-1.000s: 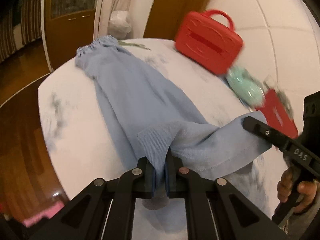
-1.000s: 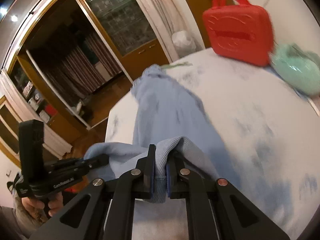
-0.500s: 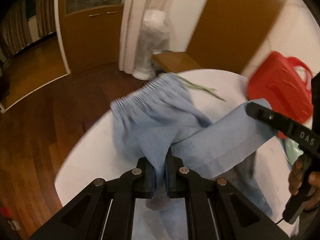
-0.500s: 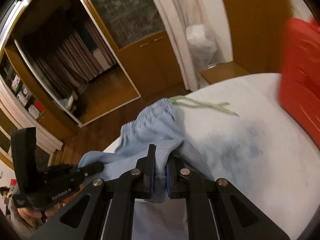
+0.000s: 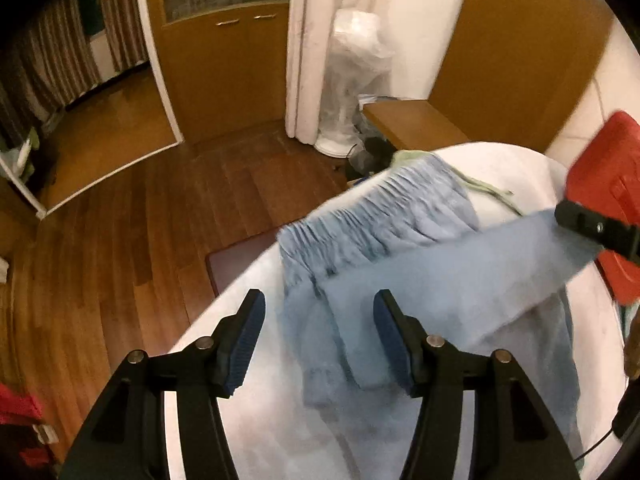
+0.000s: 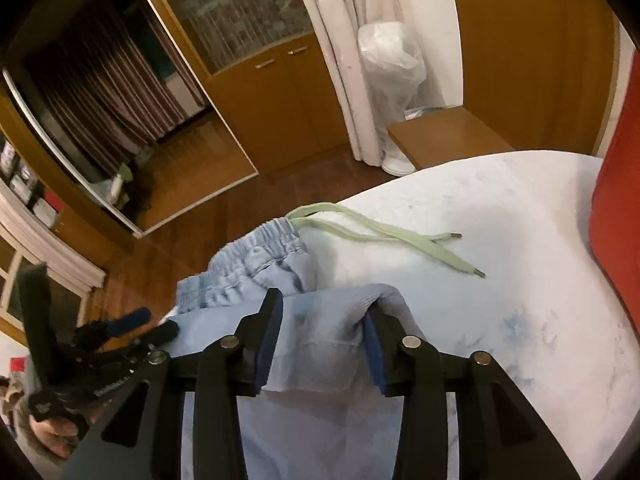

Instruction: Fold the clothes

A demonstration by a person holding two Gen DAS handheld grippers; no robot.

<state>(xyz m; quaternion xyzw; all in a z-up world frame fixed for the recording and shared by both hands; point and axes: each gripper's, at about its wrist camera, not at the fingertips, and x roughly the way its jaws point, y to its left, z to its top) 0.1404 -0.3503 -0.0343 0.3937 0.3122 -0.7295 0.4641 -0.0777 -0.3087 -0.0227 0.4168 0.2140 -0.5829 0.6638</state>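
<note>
Light-blue trousers (image 5: 404,284) lie on the white worktop (image 6: 500,216), waistband toward upper centre, legs folded back. Left gripper (image 5: 318,334) and right gripper (image 6: 322,338), angled downward, have just been opening, cloth loose between their jaws.

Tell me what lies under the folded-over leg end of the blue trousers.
The blue trousers are doubled: the leg end lies over the upper part near the gathered waistband. Beneath is the white table. Whatever is between the layers is covered.

The light is warm and dim; the far rooms at upper left are dark. Fisheye bends the edges, and the blue cloth (image 5: 404,280) is blurred.
</note>
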